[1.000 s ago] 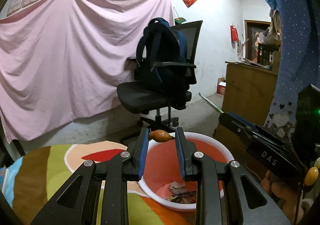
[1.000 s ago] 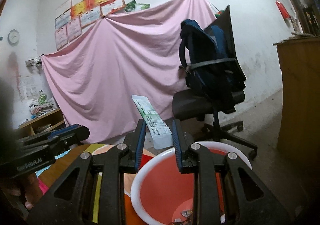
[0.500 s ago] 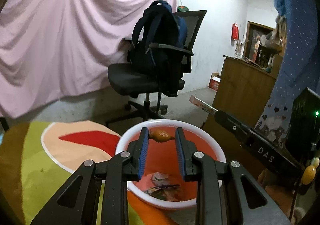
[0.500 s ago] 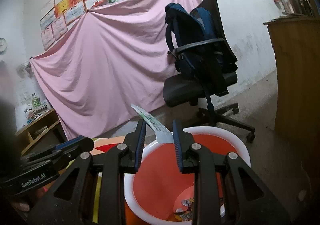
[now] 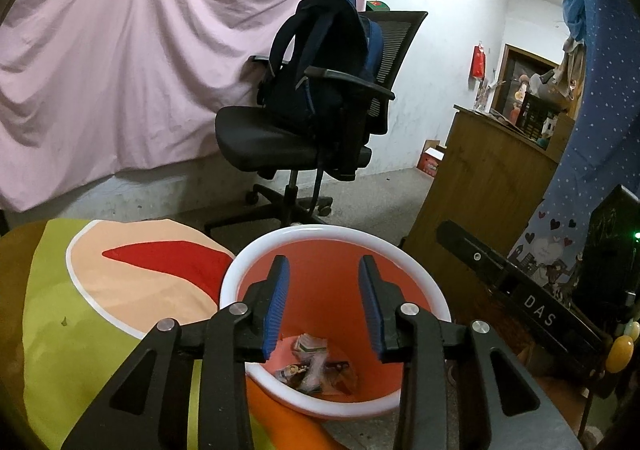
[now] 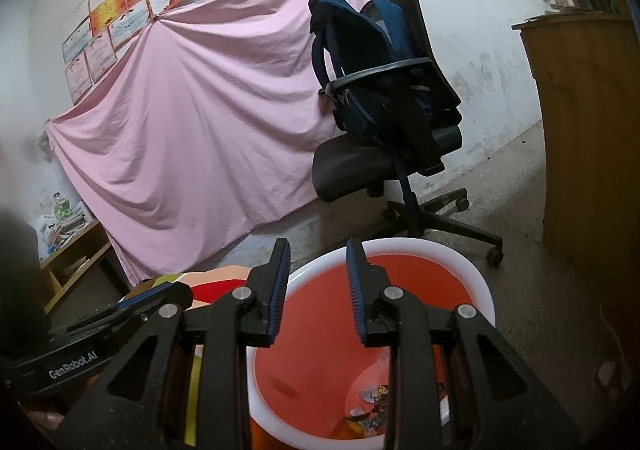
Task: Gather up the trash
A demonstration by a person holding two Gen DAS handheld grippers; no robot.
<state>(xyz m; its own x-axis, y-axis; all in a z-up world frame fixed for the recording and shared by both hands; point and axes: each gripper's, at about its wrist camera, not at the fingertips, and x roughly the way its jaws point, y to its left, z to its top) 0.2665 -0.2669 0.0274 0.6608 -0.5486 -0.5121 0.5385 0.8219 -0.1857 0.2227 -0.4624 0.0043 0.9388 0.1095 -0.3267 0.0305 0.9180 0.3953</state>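
An orange bin with a white rim point(image 5: 280, 242) stands on the floor below both grippers; it also shows in the right wrist view point(image 6: 472, 274). Several scraps of trash point(image 5: 316, 366) lie at its bottom, also seen in the right wrist view point(image 6: 370, 406). My left gripper point(image 5: 324, 298) is open and empty above the bin's mouth. My right gripper point(image 6: 316, 286) is open and empty above the bin's near rim. The right gripper's body point(image 5: 536, 310) shows at the right of the left wrist view.
A colourful cloth-covered surface point(image 5: 100, 290) lies left of the bin. A black office chair with a blue backpack point(image 5: 320, 98) stands behind it on the concrete floor. A wooden cabinet point(image 5: 488, 178) stands at the right. A pink sheet point(image 5: 140, 70) covers the back wall.
Both grippers have opened. The orange scrap has left the left gripper and the white wrapper has left the right gripper. Both grippers have moved closer over the bin.
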